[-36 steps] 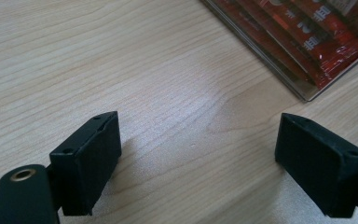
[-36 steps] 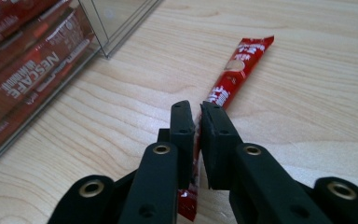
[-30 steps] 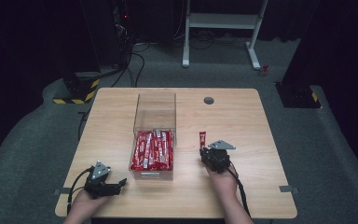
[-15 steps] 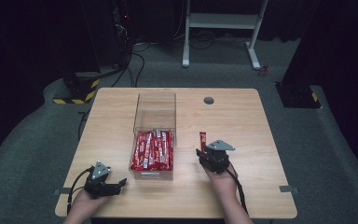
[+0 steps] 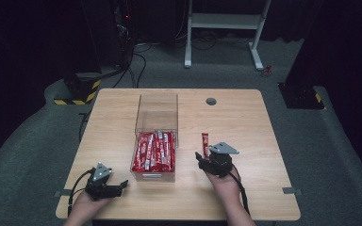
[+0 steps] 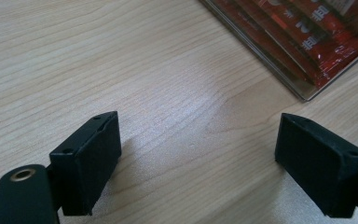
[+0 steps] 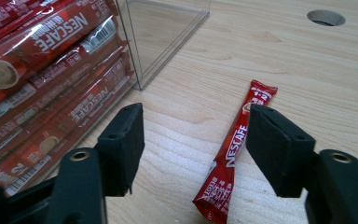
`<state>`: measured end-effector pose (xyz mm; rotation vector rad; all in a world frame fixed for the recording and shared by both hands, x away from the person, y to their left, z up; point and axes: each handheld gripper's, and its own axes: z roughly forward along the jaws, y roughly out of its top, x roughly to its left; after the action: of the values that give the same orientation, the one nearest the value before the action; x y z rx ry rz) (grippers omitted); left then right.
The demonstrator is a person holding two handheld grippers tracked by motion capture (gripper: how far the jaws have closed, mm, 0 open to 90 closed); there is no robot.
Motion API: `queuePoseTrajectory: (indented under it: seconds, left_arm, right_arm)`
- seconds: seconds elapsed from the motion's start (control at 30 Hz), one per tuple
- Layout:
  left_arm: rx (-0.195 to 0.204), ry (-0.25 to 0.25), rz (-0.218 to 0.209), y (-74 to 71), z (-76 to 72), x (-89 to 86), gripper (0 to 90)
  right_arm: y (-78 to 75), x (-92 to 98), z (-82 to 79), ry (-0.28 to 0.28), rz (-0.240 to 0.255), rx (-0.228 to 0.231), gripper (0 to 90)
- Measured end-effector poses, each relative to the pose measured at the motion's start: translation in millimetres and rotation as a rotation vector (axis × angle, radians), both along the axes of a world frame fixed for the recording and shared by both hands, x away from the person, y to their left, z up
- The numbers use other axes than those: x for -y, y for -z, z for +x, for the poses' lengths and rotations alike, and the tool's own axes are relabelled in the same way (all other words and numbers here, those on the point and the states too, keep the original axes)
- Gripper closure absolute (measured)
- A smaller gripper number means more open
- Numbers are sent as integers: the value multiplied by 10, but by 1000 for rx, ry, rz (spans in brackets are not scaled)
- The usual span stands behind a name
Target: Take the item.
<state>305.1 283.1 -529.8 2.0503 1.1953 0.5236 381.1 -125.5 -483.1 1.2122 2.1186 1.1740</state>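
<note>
The right gripper [image 7: 193, 140] had just been opening its jaws, and the red Nescafe stick sachet [image 7: 233, 154] lay flat between them on the table [image 7: 307, 70], slim, glossy, white-lettered, near the clear box [image 5: 156, 136]. The left gripper [image 6: 200, 158] stood open.

Sachet [image 5: 205, 140] on table [image 5: 264, 188], right of sachet-filled box [image 5: 156, 117].
</note>
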Motion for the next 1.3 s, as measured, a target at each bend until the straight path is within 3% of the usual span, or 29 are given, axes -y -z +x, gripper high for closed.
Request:
queuePoseTrajectory:
  seconds: [0.13,0.7,1.3]
  left_arm:
    - [-1,7,3,-1,0,-2,148]
    - [0,29,0,1,33,13,148]
    - [-3,31,0,-1,48,25,148]
  right_arm:
    - [-14,17,-25,8,-1,8,289]
    - [10,270,-141,57,-8,4,258]
    - [135,844,-284,138,-35,-27,268]
